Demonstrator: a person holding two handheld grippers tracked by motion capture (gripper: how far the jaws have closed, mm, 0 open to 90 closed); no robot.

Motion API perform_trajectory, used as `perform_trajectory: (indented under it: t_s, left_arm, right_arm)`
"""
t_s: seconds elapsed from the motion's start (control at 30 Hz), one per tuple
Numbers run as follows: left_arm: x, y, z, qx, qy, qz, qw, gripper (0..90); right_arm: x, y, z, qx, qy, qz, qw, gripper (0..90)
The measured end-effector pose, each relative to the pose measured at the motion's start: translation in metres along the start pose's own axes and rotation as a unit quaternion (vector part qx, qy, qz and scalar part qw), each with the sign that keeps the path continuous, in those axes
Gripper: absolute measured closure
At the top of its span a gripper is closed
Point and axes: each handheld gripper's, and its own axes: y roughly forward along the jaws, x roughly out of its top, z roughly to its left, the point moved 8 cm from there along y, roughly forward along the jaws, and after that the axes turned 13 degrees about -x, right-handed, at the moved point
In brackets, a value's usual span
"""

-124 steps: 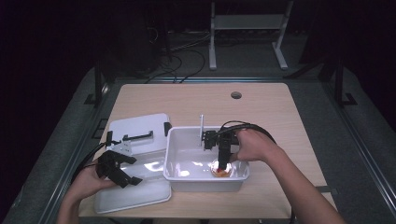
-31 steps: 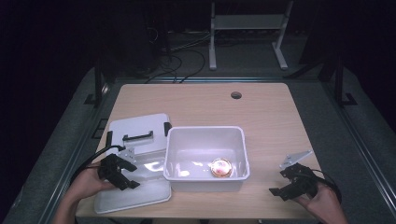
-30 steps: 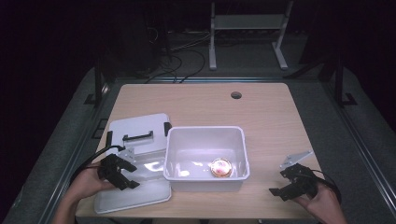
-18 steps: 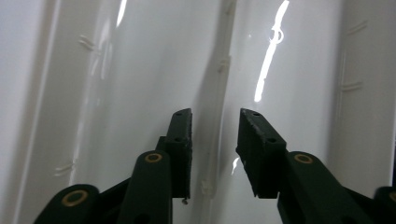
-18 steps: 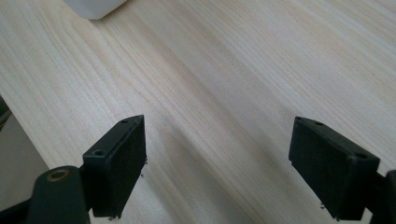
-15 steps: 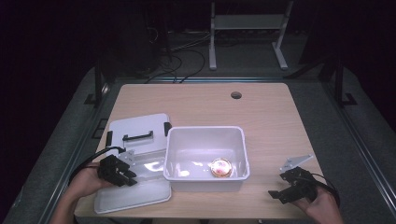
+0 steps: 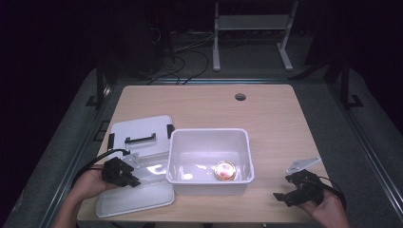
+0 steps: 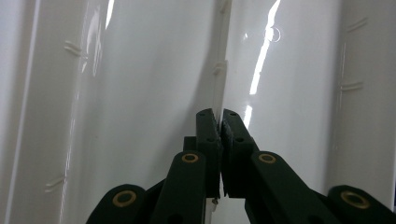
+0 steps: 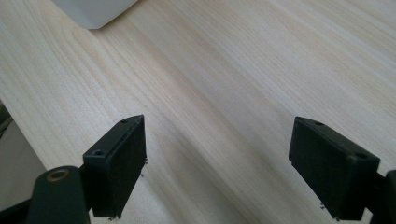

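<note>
A white plastic tub (image 7: 209, 134) stands mid-table with a round orange thing (image 7: 224, 170) on its floor. Left of it lie a white lid with a black handle (image 7: 140, 138) and a glossy flat white lid (image 7: 135, 197). My left gripper (image 7: 127, 173) rests over the glossy lid. Its jaws have just been closing, and in the left gripper view the left gripper (image 8: 220, 116) is shut on a thin raised rib (image 8: 220, 70) of that lid. My right gripper (image 7: 285, 195) hovers open over bare wood at the front right, and nothing lies within the right gripper (image 9: 218, 129).
The wooden table (image 7: 266, 123) has a round cable hole (image 7: 240, 97) at the back. A corner of the tub (image 9: 93, 11) shows at the top left of the right gripper view. Dark floor, cables and a metal stand (image 7: 249, 23) lie beyond the table.
The left gripper's jaws have closed onto the lid's rib. Four seconds ago the right gripper was inside the tub by the orange thing; it now rests at the front right.
</note>
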Motion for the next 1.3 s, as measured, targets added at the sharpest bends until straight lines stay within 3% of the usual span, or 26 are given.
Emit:
perform_trajectory:
  t_s: [0.4, 0.6, 0.93, 1.3]
  left_arm:
    - [-0.007, -0.006, -0.009, -0.003, 0.002, 0.005, 1.0, 89.5]
    - [-0.01, -0.019, -0.015, 0.0, 0.006, 0.018, 0.9998, 89.4]
    - [-0.014, -0.065, -0.021, 0.024, 0.002, 0.046, 0.9987, 89.4]
    - [-0.001, -0.129, -0.032, 0.052, 0.008, 0.041, 0.9978, 89.4]
  right_arm:
    - [-0.001, -0.003, -0.004, -0.001, 0.008, -0.006, 0.9999, 18.4]
    - [-0.001, -0.004, -0.004, -0.001, 0.01, -0.008, 0.9999, 18.5]
    - [-0.002, -0.006, -0.005, -0.003, 0.011, -0.01, 0.9999, 18.4]
    - [-0.001, -0.005, -0.001, 0.0, 0.007, -0.009, 0.9999, 18.5]
